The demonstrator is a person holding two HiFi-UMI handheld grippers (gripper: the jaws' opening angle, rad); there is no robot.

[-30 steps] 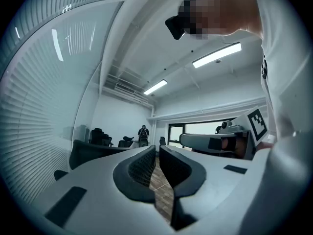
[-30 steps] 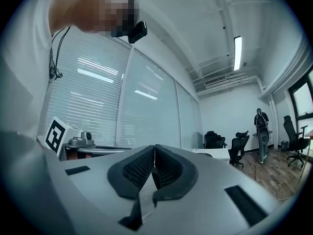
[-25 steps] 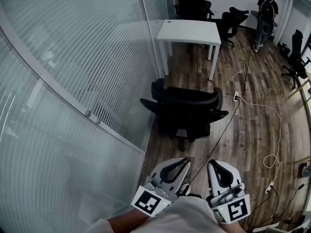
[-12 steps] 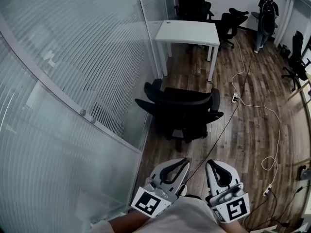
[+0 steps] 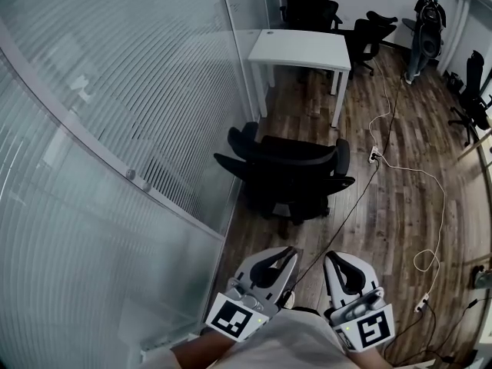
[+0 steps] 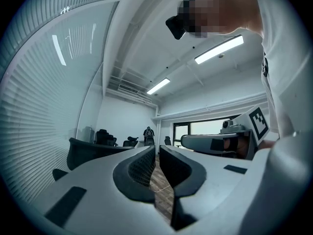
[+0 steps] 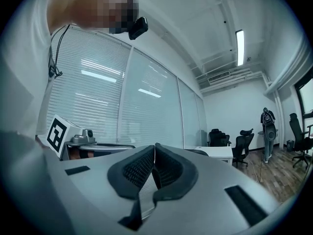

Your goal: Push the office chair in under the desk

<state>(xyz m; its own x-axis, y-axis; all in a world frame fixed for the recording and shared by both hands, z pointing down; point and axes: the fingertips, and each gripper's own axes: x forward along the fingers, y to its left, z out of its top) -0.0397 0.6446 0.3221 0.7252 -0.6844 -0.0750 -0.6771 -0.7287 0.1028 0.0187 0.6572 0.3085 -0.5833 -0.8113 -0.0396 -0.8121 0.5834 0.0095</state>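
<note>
The black office chair stands on the wooden floor, its back toward me, a short way out from the white desk beyond it. My left gripper and right gripper hang side by side low in the head view, well short of the chair and touching nothing. Both are shut and empty; the left gripper shows only a thin slit between its jaws, and the right gripper has its jaws together. In the left gripper view the chair back shows at the left. The desk shows past the right gripper.
A curved glass partition with blinds runs along the left. Cables and a power strip lie on the floor to the right of the chair. Several black chairs stand behind the desk. A person stands at the far right.
The head view has shifted slightly. Both grippers stay low and shut. The chair keeps its place in front of the desk.
</note>
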